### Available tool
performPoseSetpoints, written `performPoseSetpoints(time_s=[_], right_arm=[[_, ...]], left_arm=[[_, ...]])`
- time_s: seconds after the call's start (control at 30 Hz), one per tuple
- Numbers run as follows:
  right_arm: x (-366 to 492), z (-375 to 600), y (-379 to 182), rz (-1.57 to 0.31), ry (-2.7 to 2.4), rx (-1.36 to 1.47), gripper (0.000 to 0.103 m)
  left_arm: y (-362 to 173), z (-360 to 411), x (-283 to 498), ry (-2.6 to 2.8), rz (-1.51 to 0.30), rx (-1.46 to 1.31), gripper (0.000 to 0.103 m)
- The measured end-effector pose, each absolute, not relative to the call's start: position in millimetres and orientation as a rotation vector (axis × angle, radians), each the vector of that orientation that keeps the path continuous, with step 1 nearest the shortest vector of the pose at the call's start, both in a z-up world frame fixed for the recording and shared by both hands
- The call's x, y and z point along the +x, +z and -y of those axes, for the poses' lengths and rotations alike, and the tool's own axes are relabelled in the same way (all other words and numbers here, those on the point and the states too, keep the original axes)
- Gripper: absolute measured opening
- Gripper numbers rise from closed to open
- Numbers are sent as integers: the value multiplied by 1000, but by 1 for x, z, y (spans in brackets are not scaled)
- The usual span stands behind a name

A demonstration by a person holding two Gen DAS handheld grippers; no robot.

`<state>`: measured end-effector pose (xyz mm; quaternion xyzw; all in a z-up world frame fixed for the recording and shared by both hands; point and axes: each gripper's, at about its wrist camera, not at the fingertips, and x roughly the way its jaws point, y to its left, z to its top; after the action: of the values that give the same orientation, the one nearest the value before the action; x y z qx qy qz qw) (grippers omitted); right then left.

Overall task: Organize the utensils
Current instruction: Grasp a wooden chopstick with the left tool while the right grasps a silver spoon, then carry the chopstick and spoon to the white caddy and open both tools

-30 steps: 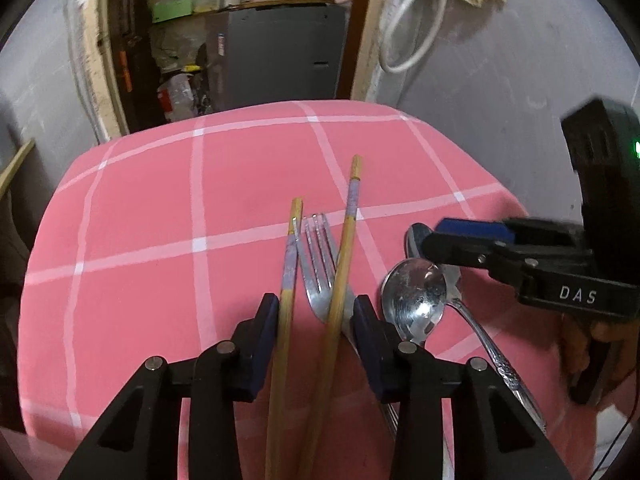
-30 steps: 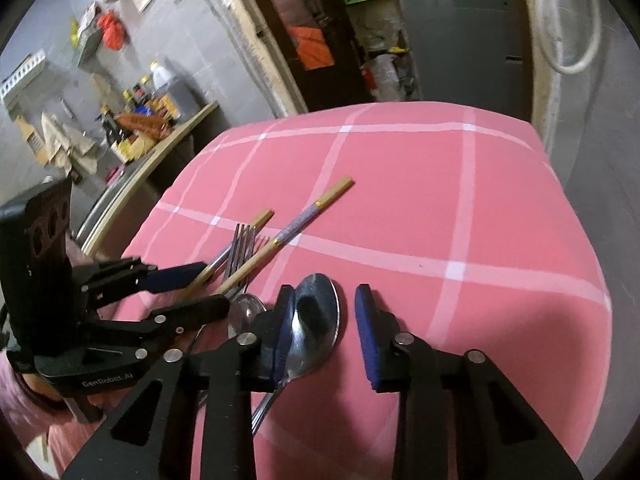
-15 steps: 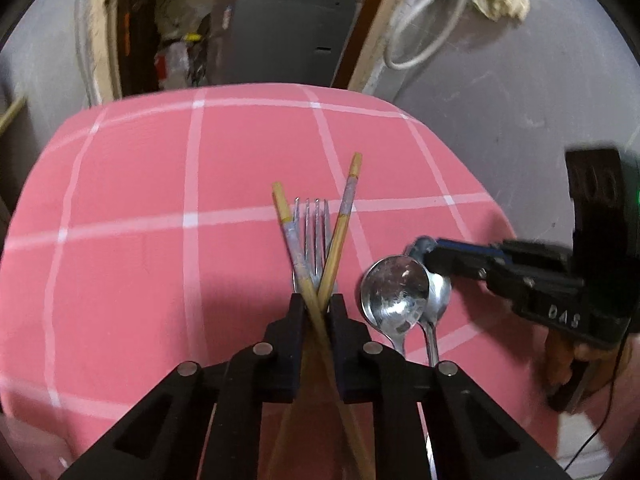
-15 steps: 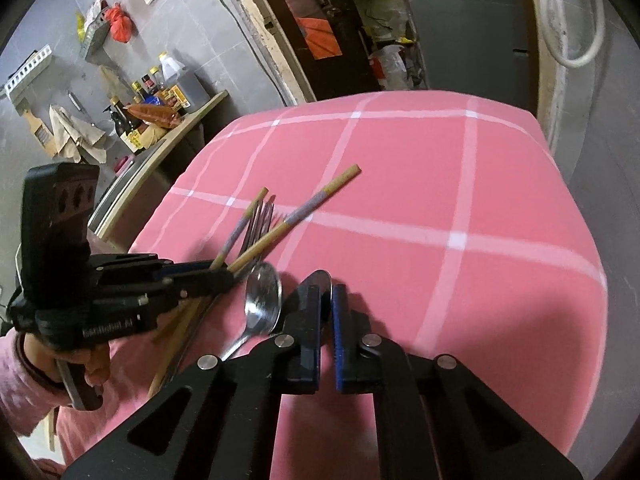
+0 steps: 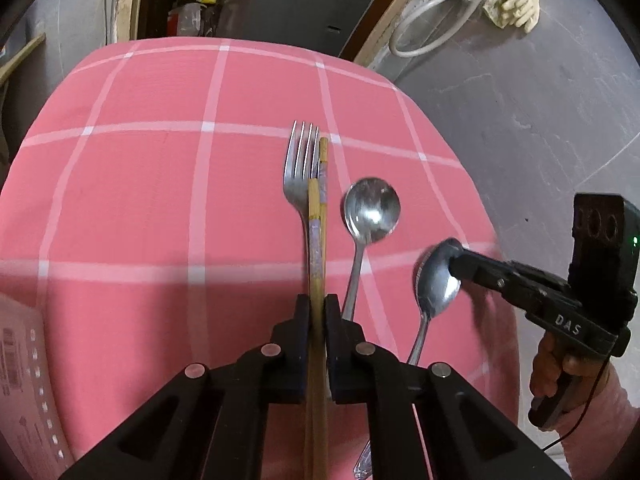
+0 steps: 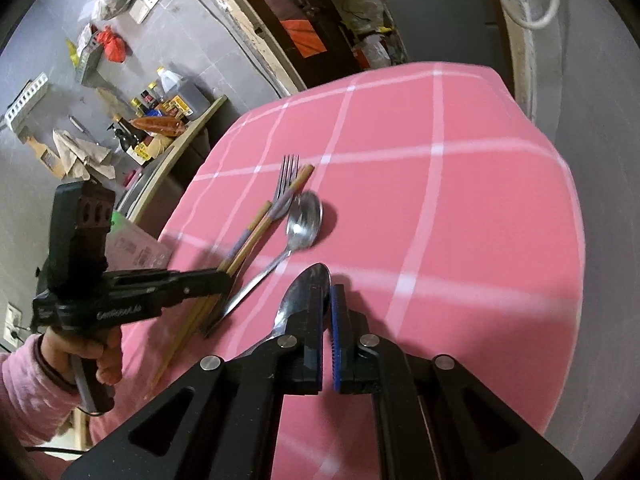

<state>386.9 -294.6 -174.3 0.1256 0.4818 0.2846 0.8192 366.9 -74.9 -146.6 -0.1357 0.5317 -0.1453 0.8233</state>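
Observation:
My left gripper (image 5: 316, 308) is shut on a pair of wooden chopsticks (image 5: 317, 236), held together and lifted above the pink checked tablecloth (image 5: 160, 200). A steel fork (image 5: 300, 172) lies under them. A spoon (image 5: 370, 216) lies just right of the chopsticks. My right gripper (image 6: 326, 300) is shut on the bowl of a second spoon (image 6: 304, 292), lifted off the cloth; this gripper also shows in the left wrist view (image 5: 456, 260). In the right wrist view the left gripper (image 6: 224, 280) holds the chopsticks (image 6: 256, 228) beside the fork (image 6: 286, 176) and the lying spoon (image 6: 304, 220).
A white printed packet (image 5: 20, 368) lies at the table's near left edge. The table's right edge drops to a grey floor (image 5: 540, 112). A cluttered shelf with bottles (image 6: 168, 100) stands left of the table.
Both grippers closed: the left brought the two splayed chopsticks together and raised them; the right took the right-hand spoon by its bowl and lifted it rightward, away from the other spoon.

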Motion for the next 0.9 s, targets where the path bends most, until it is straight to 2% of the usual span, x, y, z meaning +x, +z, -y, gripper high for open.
performPoseSetpoints(time_s=[0.4, 0.67, 0.9], right_arm=[[368, 298, -181, -1040, 562, 281, 4], [368, 294, -181, -1032, 586, 313, 19], [366, 287, -180, -1027, 553, 291, 20]], left_arm=[[-150, 77, 389, -327, -1191, -269, 9], [-151, 79, 410, -357, -1215, -277, 11], [-153, 79, 416, -365, -1228, -288, 8]])
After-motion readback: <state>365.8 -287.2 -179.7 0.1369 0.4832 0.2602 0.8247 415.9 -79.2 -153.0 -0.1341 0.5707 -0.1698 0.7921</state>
